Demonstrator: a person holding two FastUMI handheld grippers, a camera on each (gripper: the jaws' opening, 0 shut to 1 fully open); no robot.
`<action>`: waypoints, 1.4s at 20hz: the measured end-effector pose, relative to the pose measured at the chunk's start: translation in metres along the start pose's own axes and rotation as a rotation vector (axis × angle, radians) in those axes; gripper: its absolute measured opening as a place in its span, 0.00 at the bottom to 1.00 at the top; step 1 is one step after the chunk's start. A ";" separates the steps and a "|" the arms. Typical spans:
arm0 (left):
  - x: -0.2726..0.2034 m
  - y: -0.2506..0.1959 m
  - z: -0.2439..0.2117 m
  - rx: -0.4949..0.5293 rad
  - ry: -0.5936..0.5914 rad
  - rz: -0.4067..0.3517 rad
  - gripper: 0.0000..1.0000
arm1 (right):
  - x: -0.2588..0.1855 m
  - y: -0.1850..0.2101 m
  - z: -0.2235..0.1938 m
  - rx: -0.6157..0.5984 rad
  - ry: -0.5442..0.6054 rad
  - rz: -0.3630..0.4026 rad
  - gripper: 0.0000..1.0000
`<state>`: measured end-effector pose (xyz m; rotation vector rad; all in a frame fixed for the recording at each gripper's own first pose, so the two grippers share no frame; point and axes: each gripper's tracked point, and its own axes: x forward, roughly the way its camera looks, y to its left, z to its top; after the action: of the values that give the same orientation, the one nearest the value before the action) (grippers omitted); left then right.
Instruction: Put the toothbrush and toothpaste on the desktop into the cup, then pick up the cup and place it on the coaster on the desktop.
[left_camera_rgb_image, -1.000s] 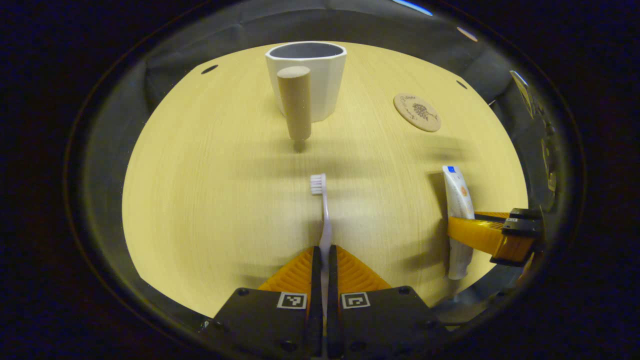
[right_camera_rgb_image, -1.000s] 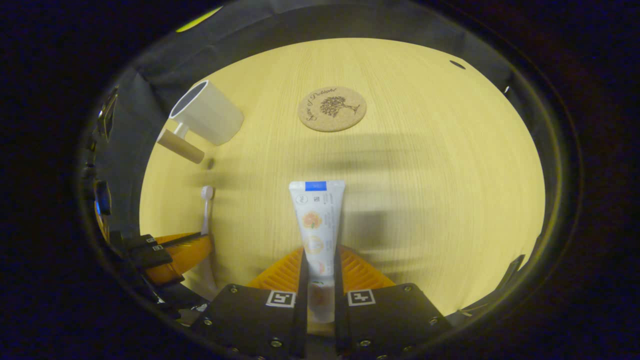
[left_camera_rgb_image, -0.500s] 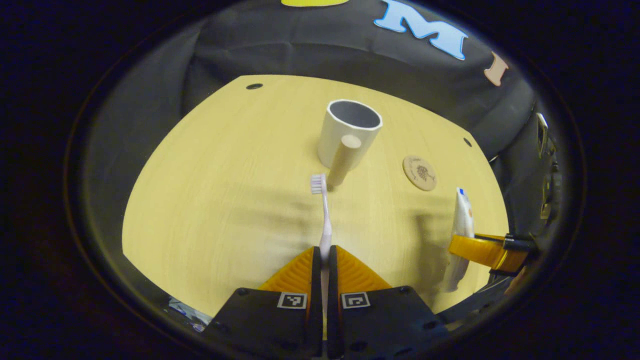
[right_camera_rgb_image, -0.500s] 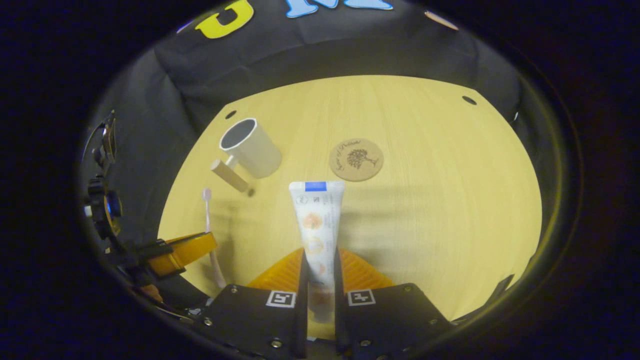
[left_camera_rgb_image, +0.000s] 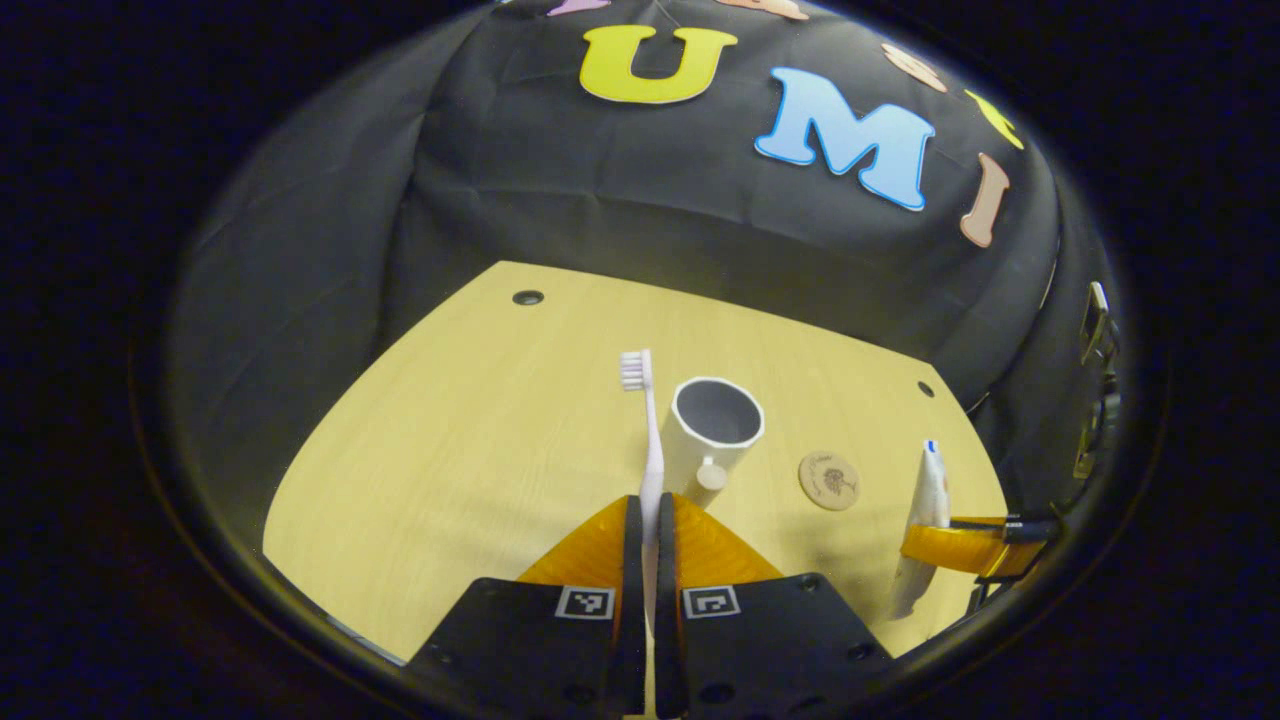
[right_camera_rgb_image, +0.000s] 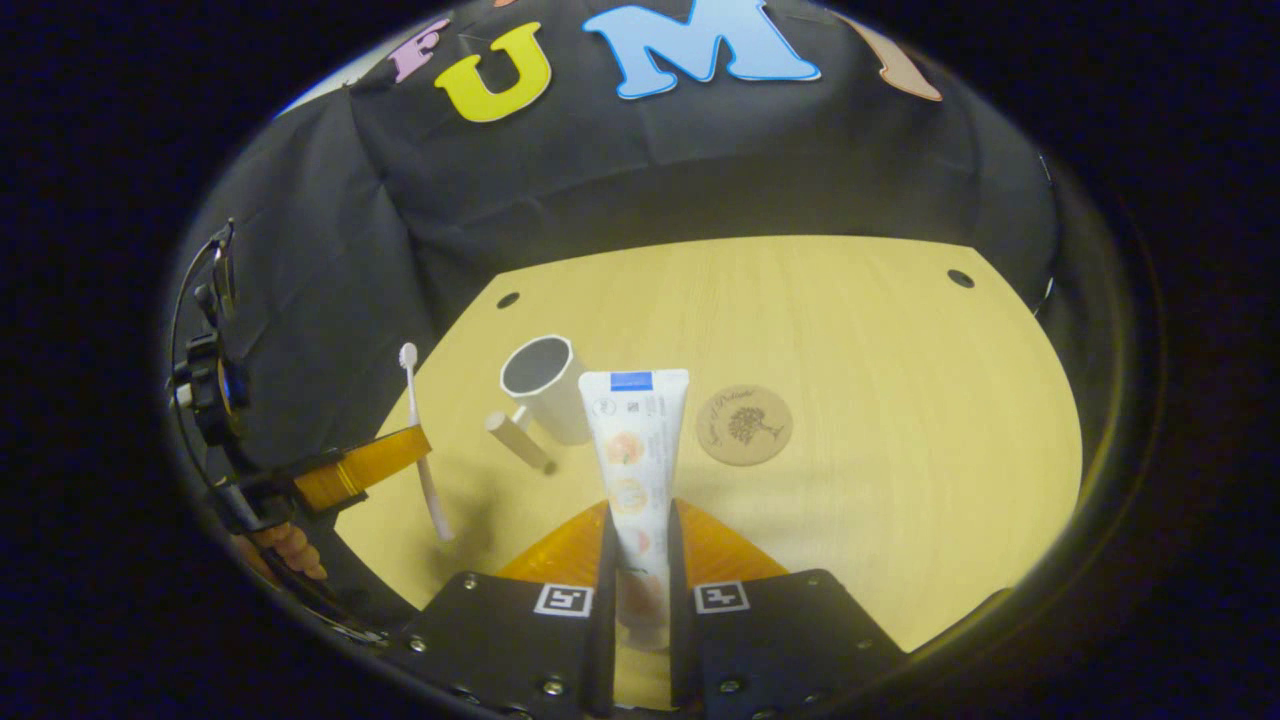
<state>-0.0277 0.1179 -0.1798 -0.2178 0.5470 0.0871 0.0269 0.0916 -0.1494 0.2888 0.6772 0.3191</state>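
In the left gripper view, the left gripper (left_camera_rgb_image: 647, 520) has its 2 fingers closed tight on the toothbrush (left_camera_rgb_image: 650, 440). The brush's long axis runs straight out toward 12 o'clock, bristle head at the far end, tail hidden between the fingers. It is held above the table (left_camera_rgb_image: 450, 480). Just past the fingertips at 1 o'clock stands the cup (left_camera_rgb_image: 712, 435), upright, mouth open upward, its peg handle facing the camera. The coaster (left_camera_rgb_image: 829, 480) lies flat at 2 o'clock, apart from the cup. At 3 o'clock the right gripper (left_camera_rgb_image: 955, 548) clamps the toothpaste (left_camera_rgb_image: 925, 520).

In the right gripper view, the right gripper (right_camera_rgb_image: 640, 525) has both fingers pressed on the toothpaste (right_camera_rgb_image: 635, 450), which points to 12 o'clock with its flat crimped end far; the cap end is buried between the fingers. Beyond it, the cup (right_camera_rgb_image: 545, 385) sits at 11 o'clock and the coaster (right_camera_rgb_image: 744, 425) at 1 o'clock. The left gripper (right_camera_rgb_image: 370, 465) at 9 o'clock holds the toothbrush (right_camera_rgb_image: 420, 440) head-up; its fingers are partly cut off.
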 end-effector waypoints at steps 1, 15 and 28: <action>0.000 0.006 0.008 0.000 -0.031 -0.003 0.11 | -0.001 0.001 0.005 -0.004 -0.018 0.004 0.22; 0.039 -0.018 0.114 -0.050 -0.362 -0.190 0.11 | -0.010 0.013 0.045 -0.024 -0.170 0.026 0.22; 0.116 -0.042 0.074 -0.004 -0.199 -0.240 0.13 | -0.001 0.006 0.063 -0.007 -0.209 -0.025 0.22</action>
<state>0.1146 0.0968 -0.1711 -0.2739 0.3197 -0.1228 0.0661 0.0870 -0.1002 0.3027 0.4731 0.2633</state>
